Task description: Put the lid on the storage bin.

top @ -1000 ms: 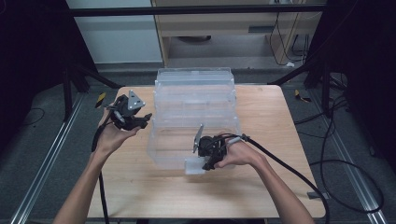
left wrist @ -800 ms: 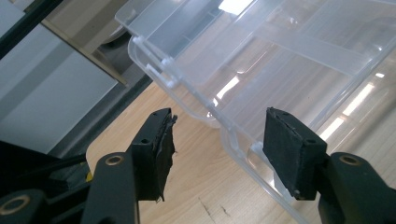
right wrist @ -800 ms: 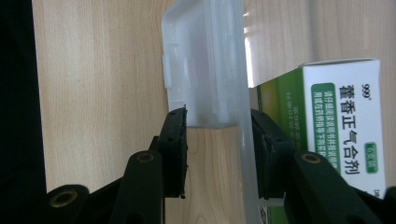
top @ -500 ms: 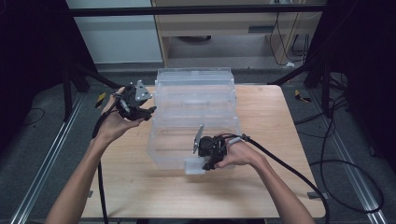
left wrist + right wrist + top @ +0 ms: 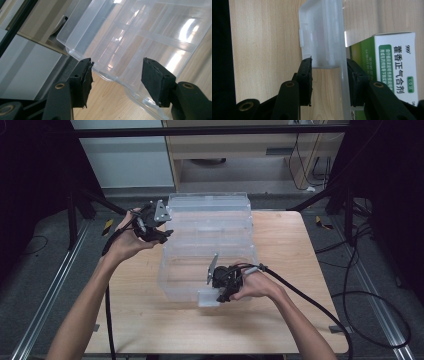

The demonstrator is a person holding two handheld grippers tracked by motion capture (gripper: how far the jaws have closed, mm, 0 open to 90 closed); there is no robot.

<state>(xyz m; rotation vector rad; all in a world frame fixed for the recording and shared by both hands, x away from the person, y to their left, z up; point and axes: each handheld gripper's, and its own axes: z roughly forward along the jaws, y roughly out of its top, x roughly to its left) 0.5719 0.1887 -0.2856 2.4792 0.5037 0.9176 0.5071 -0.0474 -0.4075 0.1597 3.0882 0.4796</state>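
A clear plastic compartment box (image 5: 210, 235) lies on the wooden table (image 5: 310, 270). My left gripper (image 5: 162, 236) is raised beside the box's far left corner, jaws open with nothing between them; in the left gripper view the left gripper (image 5: 116, 75) looks onto the clear box (image 5: 140, 32) and its dividers. At the front edge, my right gripper (image 5: 220, 292) is on the white latch (image 5: 208, 297). In the right gripper view the right gripper (image 5: 329, 72) is shut on the latch (image 5: 322, 37) and the front wall. A green-and-white medicine carton (image 5: 394, 70) lies behind that wall.
A black cable (image 5: 320, 310) trails from the right gripper across the table's right front. Another cable (image 5: 107, 300) hangs off the left edge. Dark frame rails (image 5: 45, 300) run along both sides on the floor, and a cabinet (image 5: 235, 160) stands behind the table.
My left gripper has risen and moved back toward the box's far left corner. The right gripper has stayed on the latch.
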